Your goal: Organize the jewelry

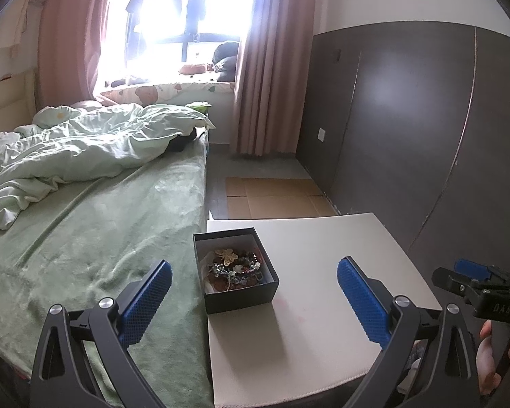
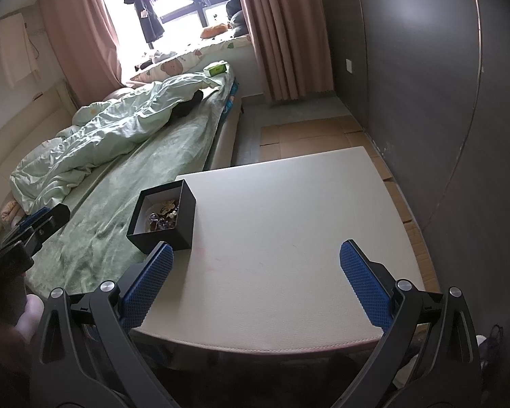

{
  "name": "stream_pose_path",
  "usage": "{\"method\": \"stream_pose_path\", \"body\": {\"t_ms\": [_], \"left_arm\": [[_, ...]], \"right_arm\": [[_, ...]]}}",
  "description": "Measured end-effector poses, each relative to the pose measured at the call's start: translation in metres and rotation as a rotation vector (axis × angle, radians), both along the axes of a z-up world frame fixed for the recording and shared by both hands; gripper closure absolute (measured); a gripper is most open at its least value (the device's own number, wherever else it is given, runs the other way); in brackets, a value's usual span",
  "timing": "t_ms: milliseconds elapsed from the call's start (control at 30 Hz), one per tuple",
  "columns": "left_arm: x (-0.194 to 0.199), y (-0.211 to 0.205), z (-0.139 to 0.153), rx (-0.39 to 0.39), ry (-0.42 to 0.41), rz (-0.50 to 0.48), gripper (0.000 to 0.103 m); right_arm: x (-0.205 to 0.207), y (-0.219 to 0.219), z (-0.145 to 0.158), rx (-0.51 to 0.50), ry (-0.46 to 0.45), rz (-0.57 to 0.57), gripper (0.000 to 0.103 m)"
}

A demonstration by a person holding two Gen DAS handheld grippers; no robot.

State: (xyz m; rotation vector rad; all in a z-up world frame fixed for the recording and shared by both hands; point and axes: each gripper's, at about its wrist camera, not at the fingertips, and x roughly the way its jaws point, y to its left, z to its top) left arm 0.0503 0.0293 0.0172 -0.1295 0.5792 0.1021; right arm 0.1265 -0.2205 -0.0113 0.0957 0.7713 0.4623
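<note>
Here, jewelry box (image 1: 235, 268) sits between left gripper's (image 1: 253, 301) spread fingers.

Bright window (image 1: 173, 17) blown out, pink curtains (image 1: 272, 61) both sides. Green bed (image 1: 102, 231) left, rumpled duvet (image 1: 85, 142). Dark wardrobe (image 1: 408, 119) right, maybe sliding doors. Cardboard (image 1: 275, 197) on floor.

jewelry (image 1: 236, 265), seemingly beads, in black box (image 1: 241, 294)
</note>
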Motion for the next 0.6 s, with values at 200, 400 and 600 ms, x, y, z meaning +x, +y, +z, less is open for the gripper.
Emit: {"method": "stream_pose_path", "body": {"t_ms": [200, 400, 600], "left_arm": [[0.009, 0.002, -0.008, -0.017, 0.023, 0.003, 0.008], [0.022, 0.001, -0.017, -0.019, 0.043, -0.015, 0.008], [0.036, 0.008, -0.024, -0.042, 0.032, -0.034, 0.008]], "right_arm": [[0.001, 0.002, -0.002, -0.008, 0.009, 0.006, 0.005], [0.007, 0.002, -0.005, -0.013, 0.026, -0.002, 0.005], [0.017, 0.012, -0.008, -0.016, 0.037, -0.016, 0.005]]}}
